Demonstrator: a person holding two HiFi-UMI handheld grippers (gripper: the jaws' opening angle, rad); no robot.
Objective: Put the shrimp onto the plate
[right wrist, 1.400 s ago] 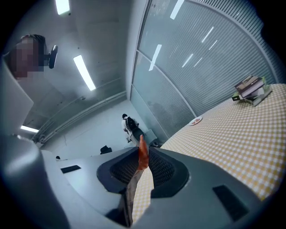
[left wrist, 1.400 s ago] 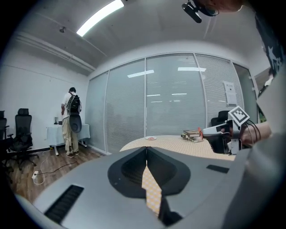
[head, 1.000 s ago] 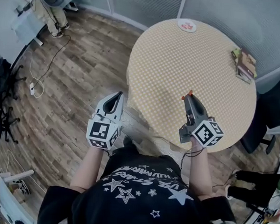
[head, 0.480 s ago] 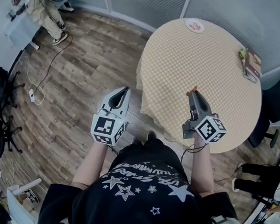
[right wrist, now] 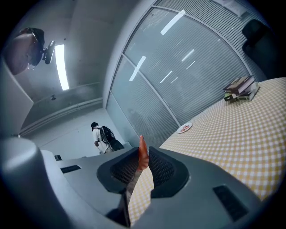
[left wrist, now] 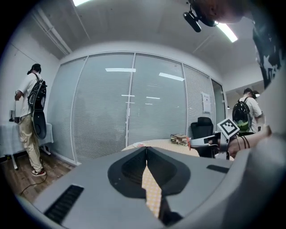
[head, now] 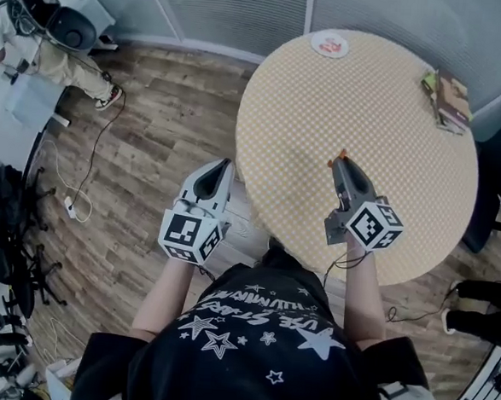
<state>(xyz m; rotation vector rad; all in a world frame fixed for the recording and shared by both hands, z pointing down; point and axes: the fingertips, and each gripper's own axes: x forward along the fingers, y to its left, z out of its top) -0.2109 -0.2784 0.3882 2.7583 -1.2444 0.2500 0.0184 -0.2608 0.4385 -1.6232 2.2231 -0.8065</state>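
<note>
The shrimp (right wrist: 142,152) is pinched at the tips of the right gripper (head: 342,165), whose jaws are closed on it, and it is held above the near part of the checked round table (head: 392,128). The plate (head: 317,42), on which something red is seen, lies at the table's far edge, well apart from the shrimp. The pick-up is judged done; the carry across and the release onto the plate are left. The left gripper (head: 225,164) is held closed and empty beside the table, over the wooden floor (head: 152,145).
</note>
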